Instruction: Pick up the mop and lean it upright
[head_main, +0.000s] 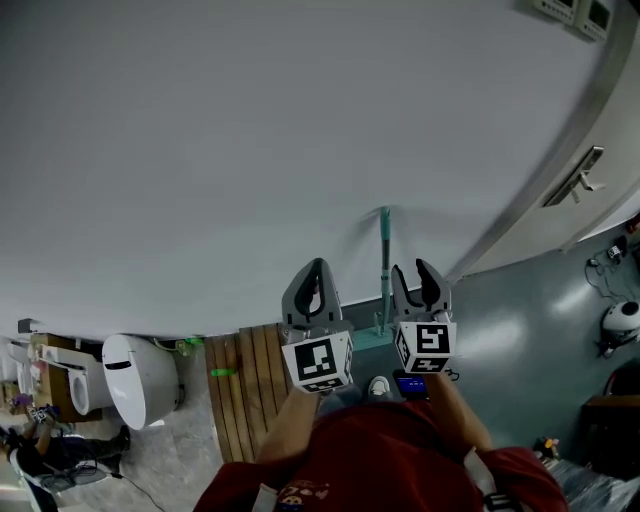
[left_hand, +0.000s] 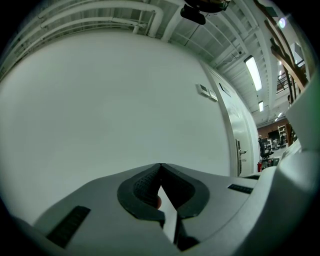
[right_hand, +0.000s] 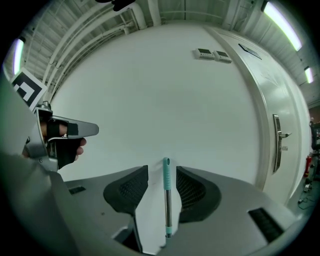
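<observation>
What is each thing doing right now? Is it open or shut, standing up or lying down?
Mop: standing upright, leaning against the wall.
Left gripper: jaws shut, empty.
Right gripper: jaws open, mop handle showing between them, not gripped.
Door: shut.
Toilet: lid looks down.

One mop (head_main: 385, 262). Two grippers: left gripper (head_main: 318, 272), right gripper (head_main: 411, 272). One toilet (head_main: 140, 378). One wooden slat mat (head_main: 245, 395). One door (right_hand: 270, 100). Two wall panels (right_hand: 204, 52).
</observation>
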